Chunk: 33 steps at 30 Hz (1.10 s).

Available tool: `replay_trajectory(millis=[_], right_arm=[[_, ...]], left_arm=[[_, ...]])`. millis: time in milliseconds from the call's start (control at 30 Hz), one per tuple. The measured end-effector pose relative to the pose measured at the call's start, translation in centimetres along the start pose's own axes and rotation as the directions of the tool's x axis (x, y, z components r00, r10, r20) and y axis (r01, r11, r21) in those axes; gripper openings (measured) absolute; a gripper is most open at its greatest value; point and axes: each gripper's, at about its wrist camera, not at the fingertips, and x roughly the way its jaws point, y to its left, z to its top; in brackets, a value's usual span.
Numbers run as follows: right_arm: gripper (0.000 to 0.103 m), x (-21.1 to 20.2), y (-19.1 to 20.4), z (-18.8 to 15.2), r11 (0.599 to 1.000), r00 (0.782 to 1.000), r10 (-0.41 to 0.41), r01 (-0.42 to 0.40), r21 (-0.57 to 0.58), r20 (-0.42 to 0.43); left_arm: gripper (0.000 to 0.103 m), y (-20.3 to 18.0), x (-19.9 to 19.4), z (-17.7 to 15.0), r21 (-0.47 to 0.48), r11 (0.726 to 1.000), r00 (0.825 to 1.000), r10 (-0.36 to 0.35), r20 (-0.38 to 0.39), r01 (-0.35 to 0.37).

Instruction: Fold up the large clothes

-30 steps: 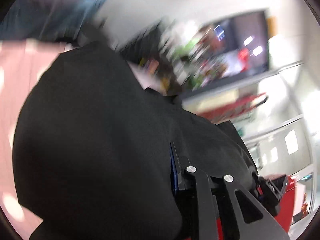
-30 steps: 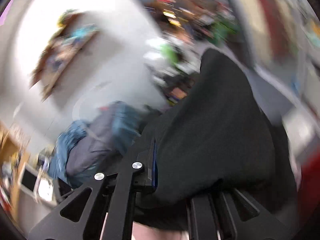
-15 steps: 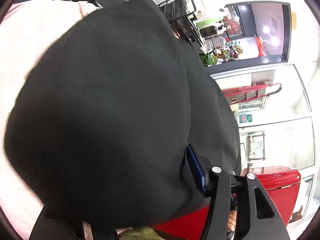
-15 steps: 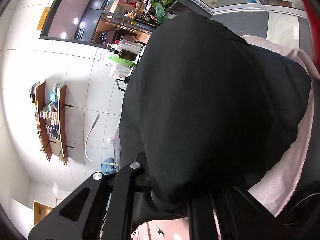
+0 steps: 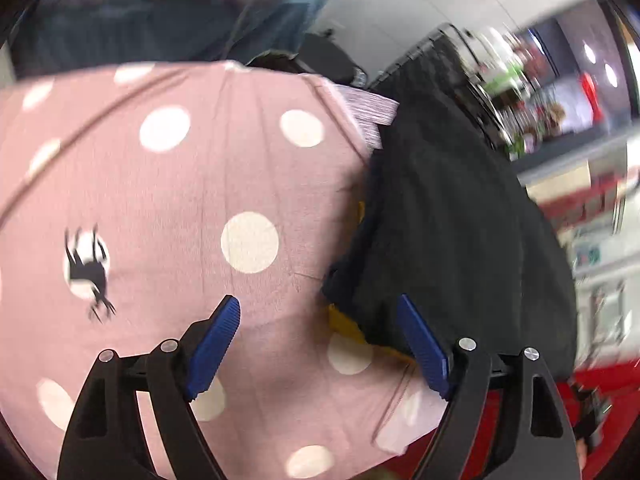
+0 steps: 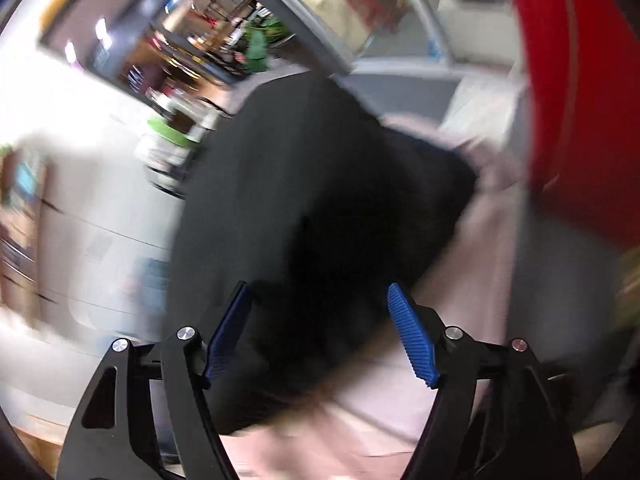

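Observation:
A black garment lies bunched on the right side of a pink polka-dot cloth that covers the surface. A bit of yellow shows under its near edge. My left gripper is open and empty above the pink cloth, its right finger next to the garment's edge. In the right wrist view the same black garment lies ahead, blurred. My right gripper is open, with the garment's near edge between its blue pads.
A pile of blue and grey clothes lies beyond the pink cloth. A black wire rack stands behind the garment. A red object fills the right of the right wrist view. Shop shelves and white walls are behind.
Both grippers have let go of the black garment and opened. The garment has dropped onto the pink cloth. Both cameras have swung and pulled back from it.

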Motion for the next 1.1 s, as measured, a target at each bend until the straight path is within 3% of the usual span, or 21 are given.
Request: replay_trajectory(millis=[67,133,167,267,367,433,467,600,667,833,967,1100], right_arm=[[0.072,-1.3,1.7,-1.4,0.993,0.999,-0.042,0.043,-0.108,0.011],[0.078,-1.8,3.1,-2.7,0.984,0.999,-0.046,0.043,-0.173,-0.013],[0.078,-2.0,4.2,-3.5,0.974,0.997,-0.065,0.057,-0.218,-0.030],[0.078,-2.4,7.3,-5.5,0.924,0.991,-0.126,0.102,-0.370,-0.043],[0.088,-3.2,10.6,-6.8,0.868,0.988,-0.150,0.116,-0.482,-0.033],[0.090,-3.5,12.0,-7.1,0.842,0.987,-0.155,0.113,-0.528,-0.035],[0.090,-3.6,12.7,-7.4,0.831,0.986,-0.162,0.118,-0.544,-0.034],[0.090,-3.2,15.3,-7.7,0.766,0.975,-0.221,0.174,-0.619,0.001],[0.090,-3.0,16.5,-8.0,0.735,0.970,-0.244,0.192,-0.650,0.010],[0.090,-2.0,17.7,-8.0,0.696,0.961,-0.277,0.199,-0.690,-0.002],[0.090,-1.2,18.9,-7.6,0.656,0.952,-0.305,0.219,-0.723,0.012],[0.090,-0.6,19.5,-7.6,0.634,0.948,-0.317,0.224,-0.740,0.016]], left_arm=[[0.086,-3.3,-1.4,-1.4,0.163,0.986,0.999,0.031,0.019,-0.033],[0.097,-7.3,-2.1,-2.4,0.306,0.951,0.998,0.039,0.056,-0.054],[0.097,-9.0,-2.4,-2.9,0.367,0.928,0.996,0.041,0.080,-0.068],[0.097,-14.8,-3.1,-4.8,0.566,0.816,0.989,0.043,0.145,-0.119],[0.097,-19.6,-2.5,-5.9,0.690,0.692,0.976,0.116,0.185,-0.213],[0.097,-21.6,-2.3,-6.3,0.727,0.635,0.965,0.167,0.202,-0.262],[0.097,-22.4,-2.3,-6.4,0.734,0.621,0.961,0.191,0.199,-0.275],[0.097,-24.6,-2.8,-6.6,0.745,0.583,0.945,0.237,0.226,-0.324],[0.097,-25.0,-2.9,-6.6,0.743,0.580,0.940,0.262,0.219,-0.334],[0.097,-24.8,-2.3,-6.2,0.717,0.624,0.940,0.313,0.137,-0.312],[0.097,-24.7,-2.2,-6.2,0.717,0.617,0.933,0.335,0.134,-0.324],[0.097,-24.5,-2.1,-5.8,0.707,0.638,0.937,0.334,0.103,-0.305]])
